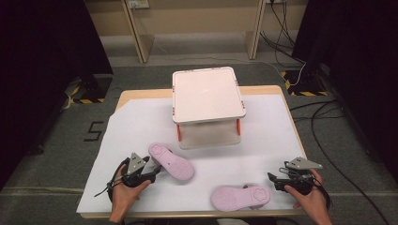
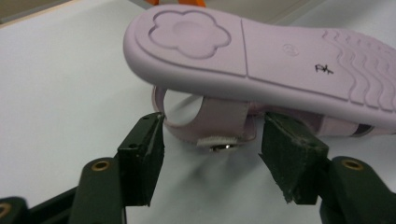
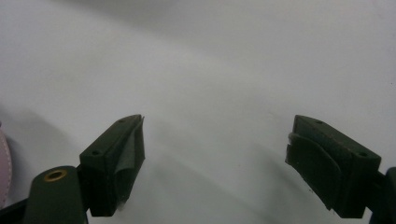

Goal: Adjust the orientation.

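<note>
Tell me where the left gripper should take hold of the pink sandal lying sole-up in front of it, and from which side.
Probably best the heel strap of the pink sandal, taken from the heel end. The sandal lies sole-up, so the strap loop hangs under the sole, narrow enough for the jaws; the sole looks too wide. The left gripper already straddles the strap, pads apart from it.

Floor point(image 1: 56, 140) marking reads "5" (sandal sole point(image 2: 289, 60) scribble unreadable).

My left claw point(image 1: 151, 165) sits low at the near left in my left hand point(image 1: 126, 187), jaws partly apart, pads pressing nothing. My right claw point(image 1: 271, 178), in my right hand point(image 1: 307, 194), rests near right, jaws spread wide.
</note>
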{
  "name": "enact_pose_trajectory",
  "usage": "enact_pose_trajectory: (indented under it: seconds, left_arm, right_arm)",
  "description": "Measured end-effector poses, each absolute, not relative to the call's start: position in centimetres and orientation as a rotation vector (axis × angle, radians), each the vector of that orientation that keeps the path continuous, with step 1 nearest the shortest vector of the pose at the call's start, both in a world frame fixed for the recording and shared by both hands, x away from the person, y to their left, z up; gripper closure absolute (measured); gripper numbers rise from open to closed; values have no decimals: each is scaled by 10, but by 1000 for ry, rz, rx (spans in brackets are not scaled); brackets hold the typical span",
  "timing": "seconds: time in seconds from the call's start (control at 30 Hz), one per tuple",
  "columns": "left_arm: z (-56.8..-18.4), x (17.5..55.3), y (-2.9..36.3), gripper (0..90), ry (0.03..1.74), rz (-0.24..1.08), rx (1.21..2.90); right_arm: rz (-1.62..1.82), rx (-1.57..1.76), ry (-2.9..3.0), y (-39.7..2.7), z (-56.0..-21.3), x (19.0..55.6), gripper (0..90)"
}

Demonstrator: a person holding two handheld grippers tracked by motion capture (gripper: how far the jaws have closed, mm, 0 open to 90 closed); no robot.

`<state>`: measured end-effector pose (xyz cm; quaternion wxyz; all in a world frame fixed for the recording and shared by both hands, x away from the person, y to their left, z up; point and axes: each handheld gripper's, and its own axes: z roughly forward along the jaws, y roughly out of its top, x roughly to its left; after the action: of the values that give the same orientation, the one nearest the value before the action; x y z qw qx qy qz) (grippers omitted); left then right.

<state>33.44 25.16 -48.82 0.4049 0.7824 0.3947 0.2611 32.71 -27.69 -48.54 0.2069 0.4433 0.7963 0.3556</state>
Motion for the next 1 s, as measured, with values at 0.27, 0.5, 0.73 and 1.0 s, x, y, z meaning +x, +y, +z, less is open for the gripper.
enact_pose_trajectory:
  seconds: [0.27, 0.5, 0.73, 1.0]
  left_arm:
    - [-481, 343, 248, 591, 937, 685, 1996]
    - [-470, 349, 239, 702, 889, 724, 2034]
    - [-475, 364, 228, 622, 943, 728, 1976]
    - [-477, 368, 221, 541, 991, 662, 1944]
  right_arm:
    - [991, 1215, 2232, -275, -486, 328, 196]
    - [998, 1214, 2236, -274, -485, 329, 198]
    - [999, 1203, 2242, -273, -485, 330, 200]
    - [998, 1201, 2245, -274, -485, 330, 200]
